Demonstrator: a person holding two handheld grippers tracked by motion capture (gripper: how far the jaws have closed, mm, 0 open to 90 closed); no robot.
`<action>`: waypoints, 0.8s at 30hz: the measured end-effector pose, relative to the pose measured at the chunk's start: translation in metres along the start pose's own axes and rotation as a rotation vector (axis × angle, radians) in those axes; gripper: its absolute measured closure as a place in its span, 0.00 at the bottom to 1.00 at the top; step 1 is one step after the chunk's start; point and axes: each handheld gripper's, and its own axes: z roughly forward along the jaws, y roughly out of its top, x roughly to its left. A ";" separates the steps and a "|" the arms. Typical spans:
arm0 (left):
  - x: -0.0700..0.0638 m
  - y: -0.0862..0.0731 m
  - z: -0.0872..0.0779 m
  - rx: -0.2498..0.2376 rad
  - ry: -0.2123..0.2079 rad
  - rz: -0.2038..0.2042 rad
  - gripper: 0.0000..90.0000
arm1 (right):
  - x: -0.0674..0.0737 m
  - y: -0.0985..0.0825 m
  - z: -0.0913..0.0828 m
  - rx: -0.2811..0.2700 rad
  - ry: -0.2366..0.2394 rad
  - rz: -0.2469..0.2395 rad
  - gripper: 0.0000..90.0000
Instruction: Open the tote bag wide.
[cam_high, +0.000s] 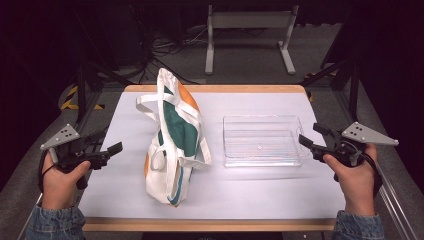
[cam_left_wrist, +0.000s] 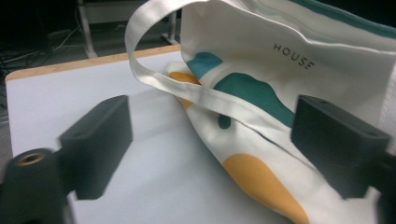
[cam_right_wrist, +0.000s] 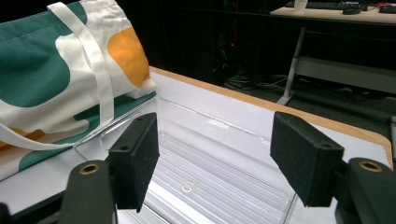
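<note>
- Canvas bag (cam_high: 172, 145) lies at frame centre, clear tray (cam_high: 262, 141) beside it, ready for unpacking probably.
- Left gripper (cam_high: 114, 148) and right gripper (cam_high: 306, 142) wait at the sides, both open, holding nothing.

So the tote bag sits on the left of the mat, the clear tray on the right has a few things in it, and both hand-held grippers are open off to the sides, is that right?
Not quite. The clear tray holds nothing, as the high view and right gripper view show. The rest stands: the tote bag is on the left of the mat, and the left hand-held gripper and right hand-held gripper are open at the sides.
</note>
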 end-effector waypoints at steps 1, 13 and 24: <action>-0.001 0.000 -0.001 -0.009 -0.015 0.002 0.09 | 0.000 0.000 0.000 0.002 0.000 0.001 0.36; -0.018 0.012 -0.013 -0.061 -0.007 0.082 0.23 | 0.012 0.004 0.007 0.000 0.067 0.001 0.42; -0.040 0.021 -0.012 -0.037 -0.031 0.151 0.21 | 0.056 0.036 0.036 -0.007 0.193 -0.033 0.36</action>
